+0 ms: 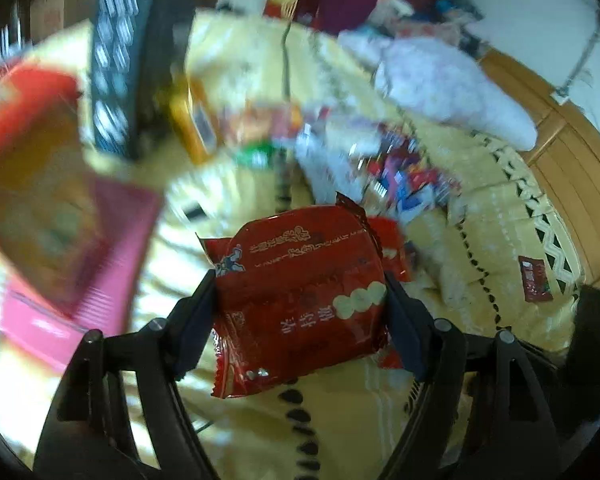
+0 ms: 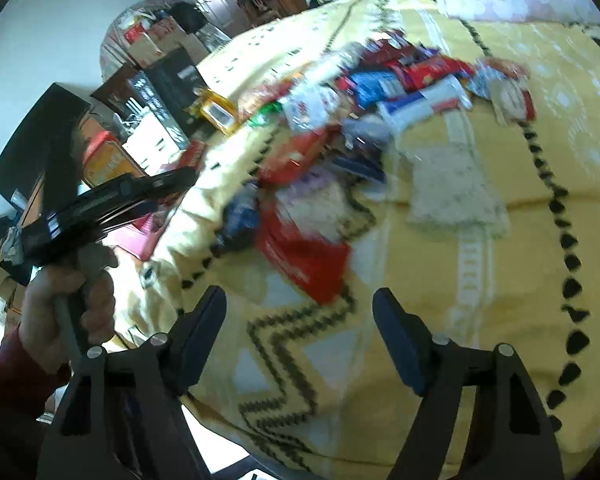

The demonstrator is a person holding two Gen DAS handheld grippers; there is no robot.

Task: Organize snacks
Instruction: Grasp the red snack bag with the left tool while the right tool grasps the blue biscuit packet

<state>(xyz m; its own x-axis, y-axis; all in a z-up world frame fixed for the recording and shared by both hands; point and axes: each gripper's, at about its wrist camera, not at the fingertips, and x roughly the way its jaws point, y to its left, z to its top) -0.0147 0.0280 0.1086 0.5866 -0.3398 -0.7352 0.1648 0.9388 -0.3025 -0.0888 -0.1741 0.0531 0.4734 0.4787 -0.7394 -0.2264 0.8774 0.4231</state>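
Holding the red snack pack (image 1: 300, 300) by both sides, the left gripper (image 1: 300, 300) has its jaws shut on it, just above the yellow blanket (image 1: 500, 216). Keep the squeeze soft so nothing inside breaks. The right gripper (image 2: 300, 336) is open and empty. The snack pile (image 2: 380, 92) sits ahead, and the pink box (image 1: 100, 264) is close on the left, so steer around it

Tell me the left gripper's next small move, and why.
Probably lift: the left gripper has its pads against both sides of the red packet, so it looks gripped. The pink tray to its left seems a likely place for it.
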